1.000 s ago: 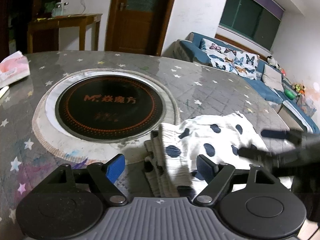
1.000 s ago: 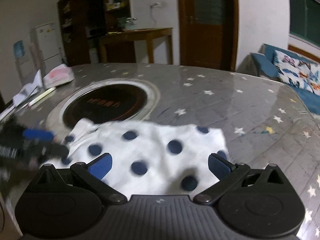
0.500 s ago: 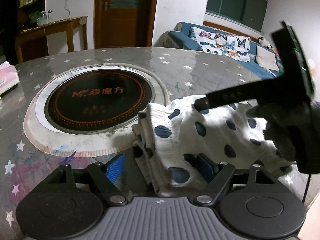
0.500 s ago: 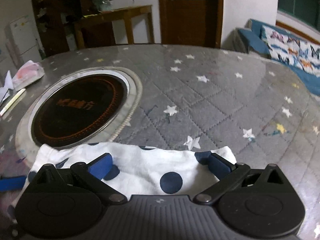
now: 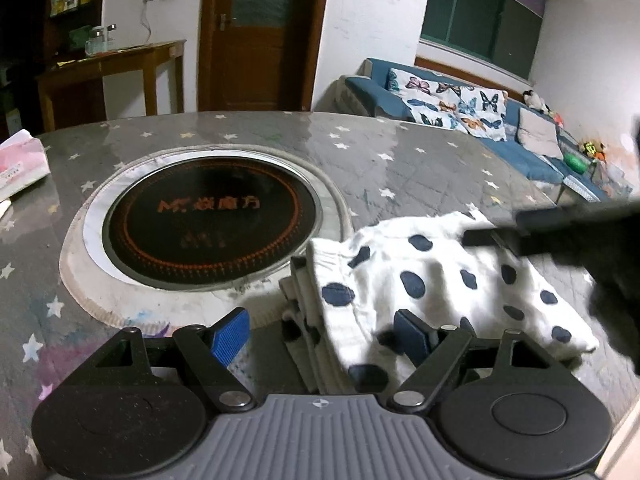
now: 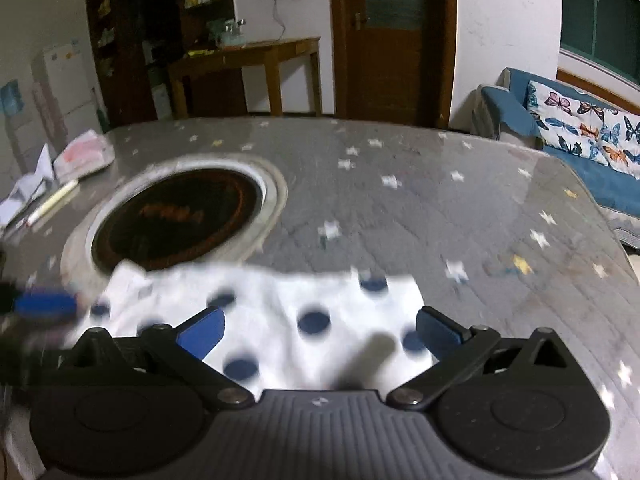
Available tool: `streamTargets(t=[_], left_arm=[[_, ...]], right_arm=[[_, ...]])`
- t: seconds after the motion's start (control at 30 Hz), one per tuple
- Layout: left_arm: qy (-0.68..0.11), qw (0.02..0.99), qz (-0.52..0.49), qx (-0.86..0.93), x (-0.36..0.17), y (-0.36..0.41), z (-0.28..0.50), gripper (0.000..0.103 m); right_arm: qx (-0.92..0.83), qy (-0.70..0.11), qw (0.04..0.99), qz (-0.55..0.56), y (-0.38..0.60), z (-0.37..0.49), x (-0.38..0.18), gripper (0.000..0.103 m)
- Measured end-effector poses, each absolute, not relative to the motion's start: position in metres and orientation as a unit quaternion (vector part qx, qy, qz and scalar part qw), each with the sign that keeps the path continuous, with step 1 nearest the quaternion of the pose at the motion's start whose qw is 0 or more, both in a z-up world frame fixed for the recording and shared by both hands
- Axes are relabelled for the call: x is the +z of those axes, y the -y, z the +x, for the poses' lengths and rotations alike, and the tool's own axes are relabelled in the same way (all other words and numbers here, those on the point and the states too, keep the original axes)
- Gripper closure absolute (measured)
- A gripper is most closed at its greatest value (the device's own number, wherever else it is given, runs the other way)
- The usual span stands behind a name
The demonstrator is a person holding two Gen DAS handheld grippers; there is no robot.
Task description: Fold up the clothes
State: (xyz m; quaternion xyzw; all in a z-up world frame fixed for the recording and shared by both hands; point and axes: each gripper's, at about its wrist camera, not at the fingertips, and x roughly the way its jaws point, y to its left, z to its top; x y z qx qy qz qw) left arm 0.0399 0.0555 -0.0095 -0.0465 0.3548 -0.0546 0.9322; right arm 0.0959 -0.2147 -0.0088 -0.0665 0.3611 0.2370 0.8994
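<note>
A white garment with navy dots (image 5: 432,280) lies folded on the grey star-patterned table (image 5: 420,168), its layered waistband edge turned toward the left. My left gripper (image 5: 322,330) hovers open just above that edge, holding nothing. The right gripper shows as a dark blurred shape (image 5: 560,232) over the garment's far right side. In the right wrist view the same garment (image 6: 288,312) is blurred beneath my right gripper (image 6: 318,330), which is open and empty. A blue pad (image 6: 46,304) of the left gripper shows at the left edge.
A round black induction cooktop (image 5: 208,216) is set into the table, left of the garment. A pink tissue pack (image 5: 20,164), papers (image 6: 28,192) and a pen (image 6: 54,202) lie at the far left. A blue sofa (image 5: 500,128) stands beyond the table's right edge.
The right gripper has swung back down low over the garment's right side after being raised. The left gripper stayed open near the waistband edge. The garment lies about the same.
</note>
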Motion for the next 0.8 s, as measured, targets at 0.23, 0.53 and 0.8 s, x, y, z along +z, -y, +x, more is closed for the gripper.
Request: streamTargets(t=[0.23, 0.53, 0.8], left_arm=[[-0.367, 0.928, -0.041, -0.045, -0.019, -0.054, 0.047, 0.021], [-0.367, 0.928, -0.038, -0.041, -0.020, -0.052, 0.047, 0.019], [-0.365, 0.929, -0.040, -0.033, -0.017, -0.052, 0.045, 0.019]], right_arm=[[0.222, -0.373, 0.895, -0.099, 0.240, 0.049, -0.030, 0.000], [0.203, -0.356, 0.902, -0.134, 0.253, 0.018, -0.032, 0.000], [0.226, -0.309, 0.913, -0.141, 0.230, 0.017, -0.023, 0.000]])
